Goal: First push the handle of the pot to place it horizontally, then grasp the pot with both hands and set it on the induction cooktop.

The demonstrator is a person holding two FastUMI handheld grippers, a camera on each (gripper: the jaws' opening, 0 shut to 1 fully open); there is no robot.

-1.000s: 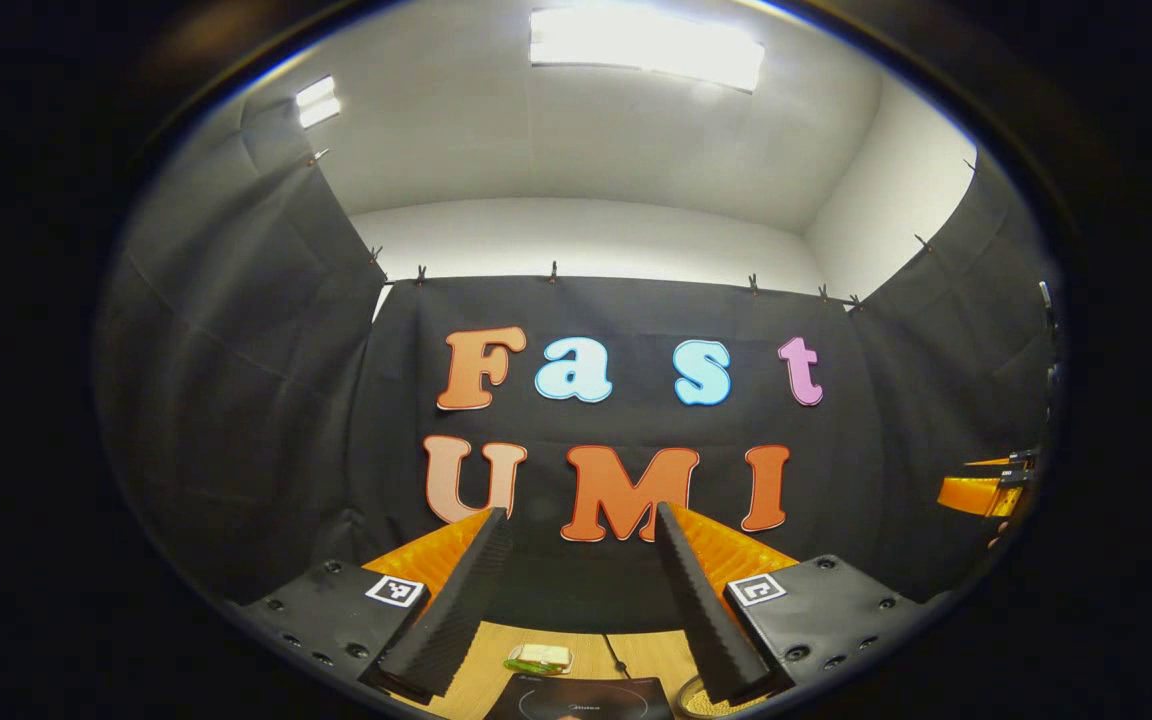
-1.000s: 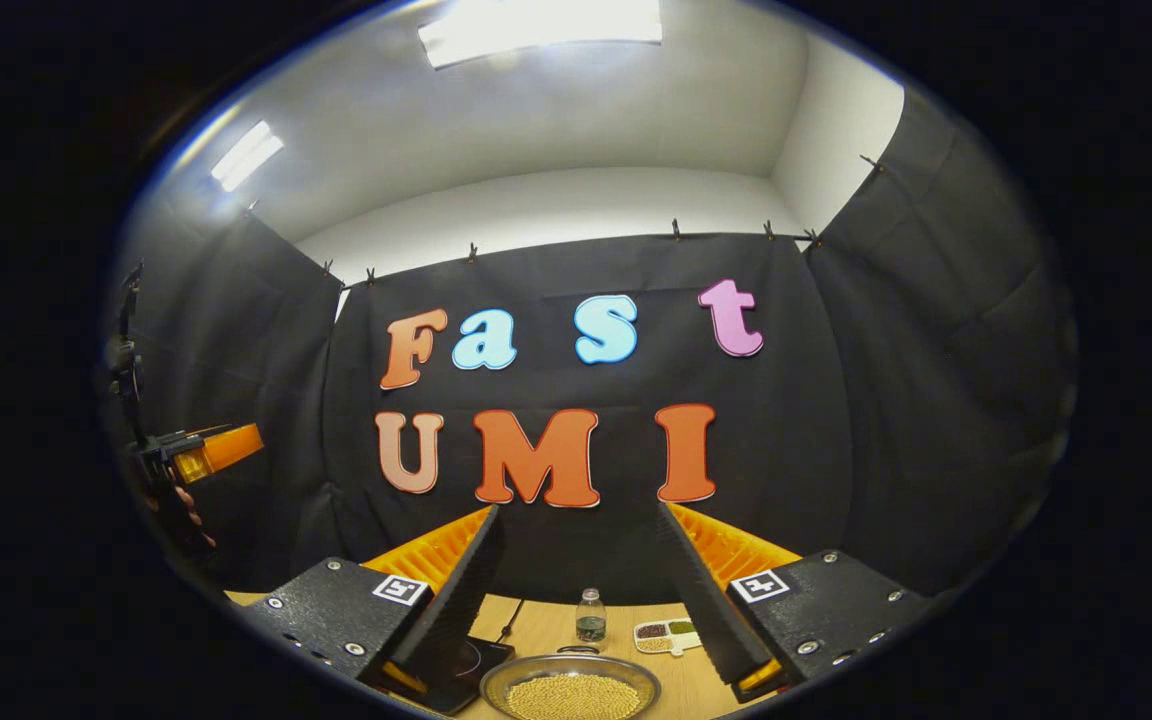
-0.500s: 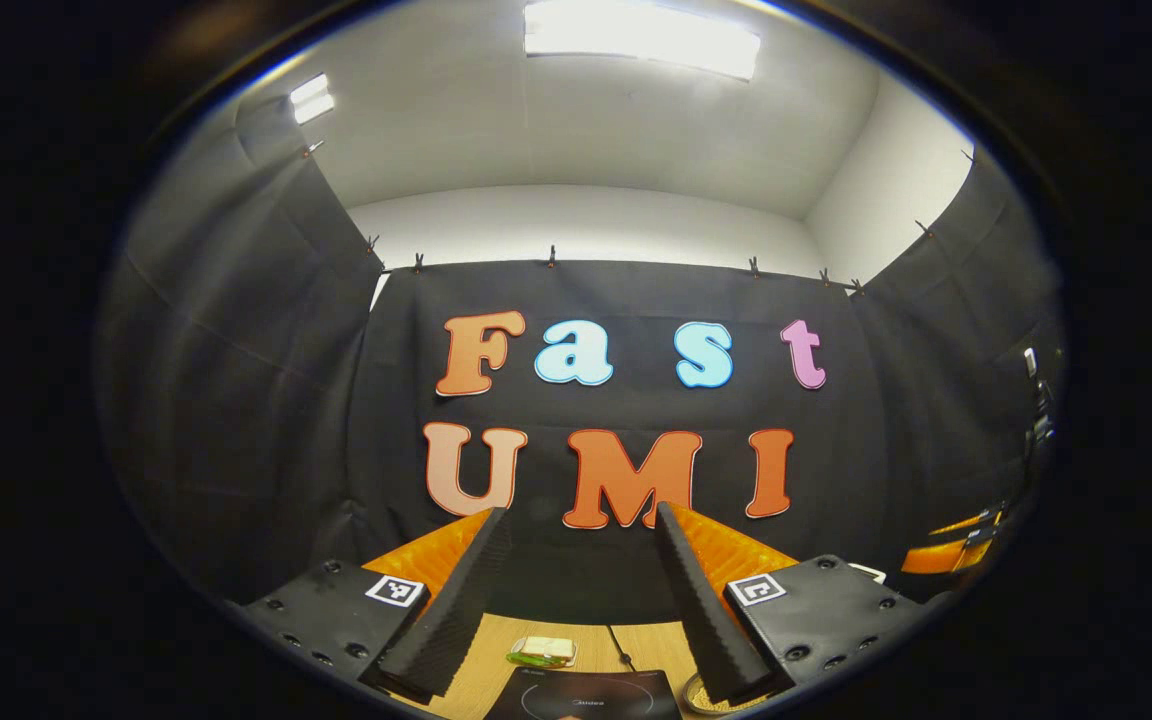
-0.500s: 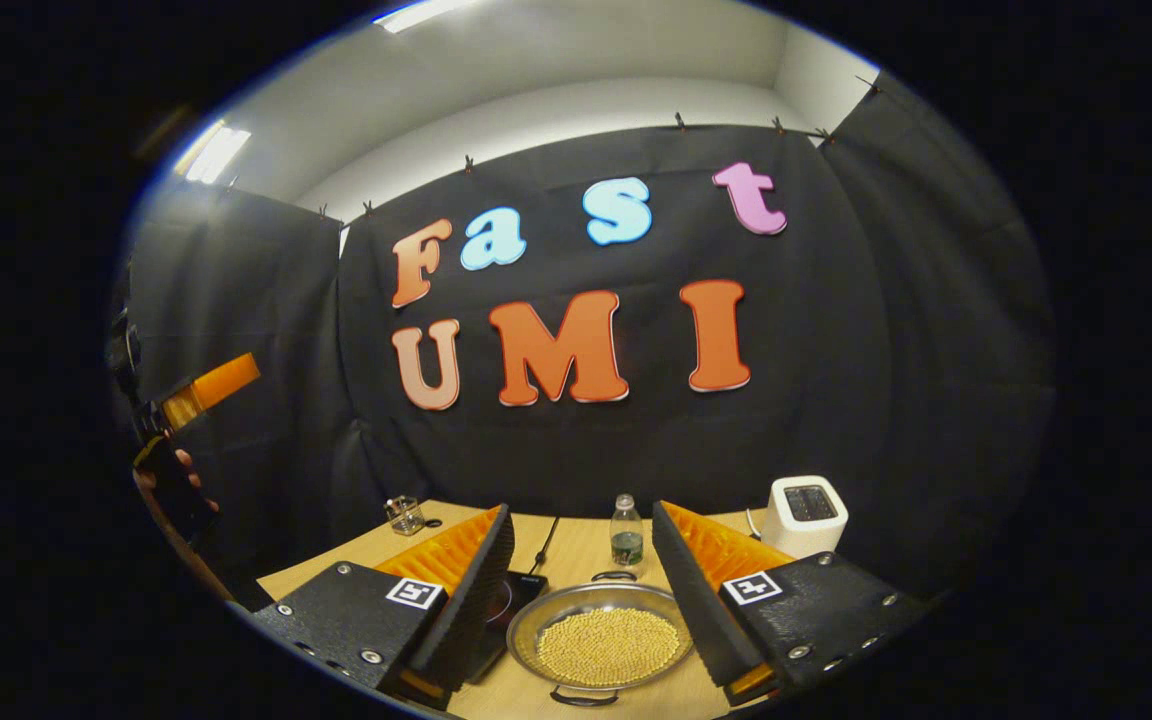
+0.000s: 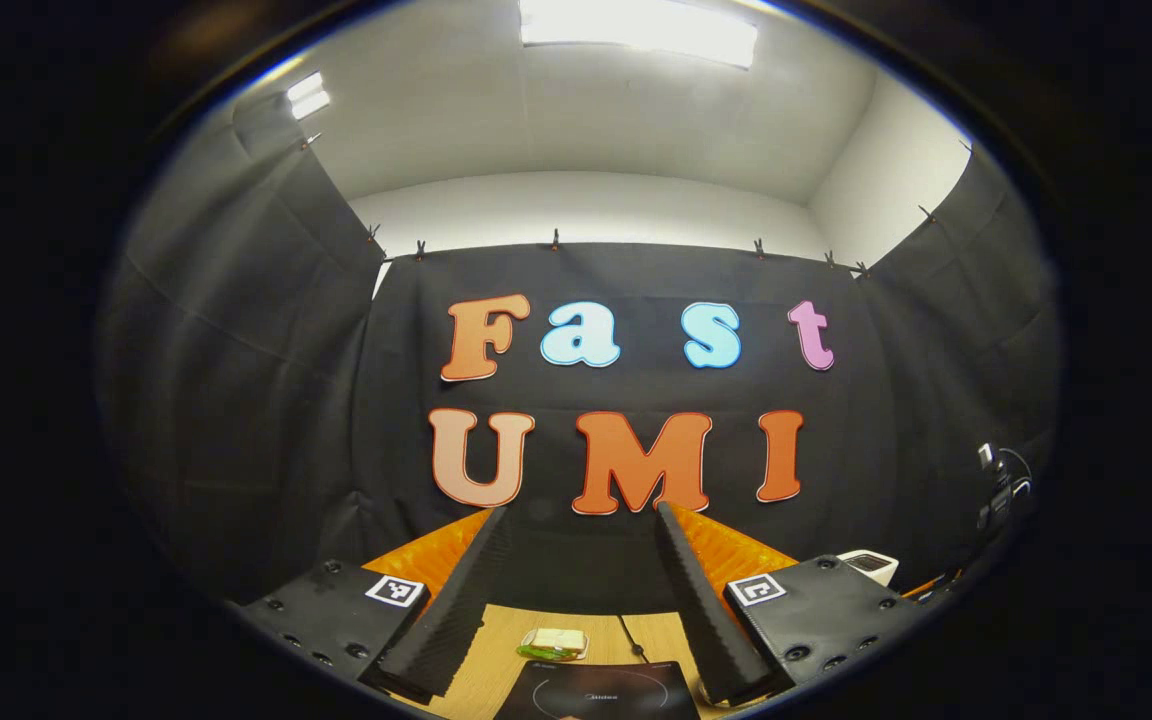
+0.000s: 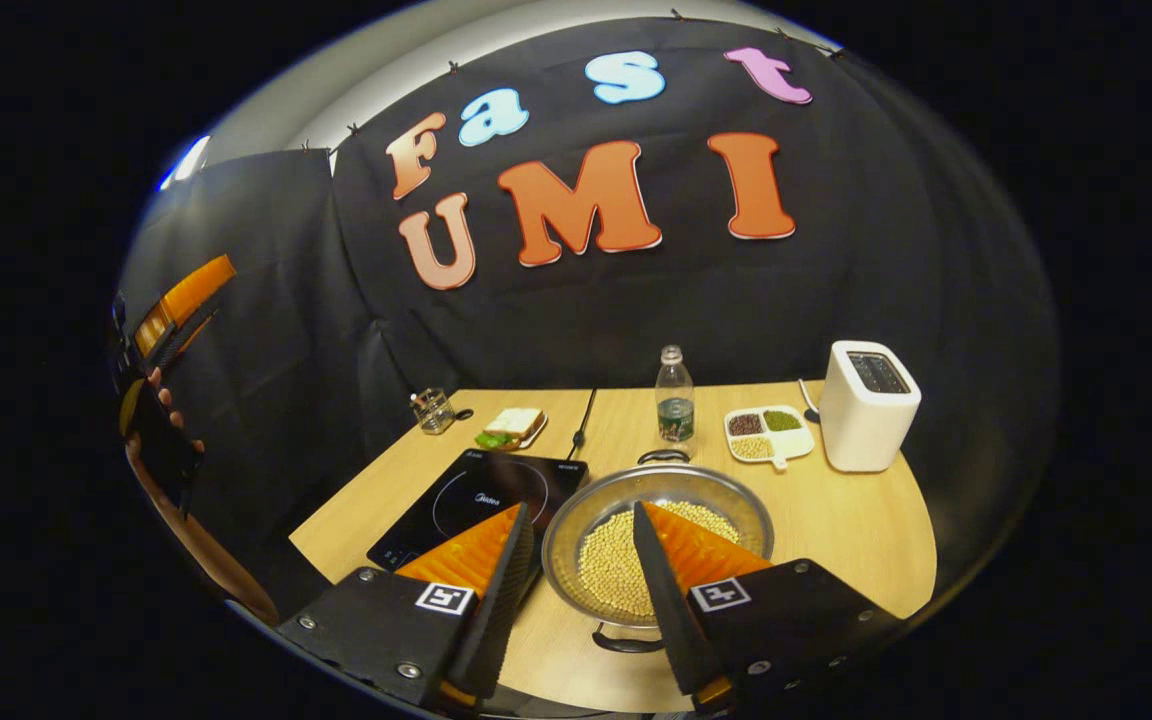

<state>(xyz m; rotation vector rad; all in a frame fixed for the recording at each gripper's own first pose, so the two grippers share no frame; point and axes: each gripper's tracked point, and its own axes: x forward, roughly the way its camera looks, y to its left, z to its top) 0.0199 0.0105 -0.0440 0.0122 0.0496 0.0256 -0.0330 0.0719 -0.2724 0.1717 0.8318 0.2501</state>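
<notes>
Both grippers w/ jaws released, empty. Right gripper above pot at bench front edge; nudge near handle gently, beside cooktop.

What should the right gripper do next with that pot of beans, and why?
Probably lower the open right gripper toward the near handle of the pot to push it: the pot sits on the table beside the induction cooktop, untouched.

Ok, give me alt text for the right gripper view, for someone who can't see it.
The open right gripper hovers above a metal pot of yellow beans on a wooden table, beside a black induction cooktop. Behind stand a water bottle, a white toaster, a divided snack dish and a sandwich.
</notes>
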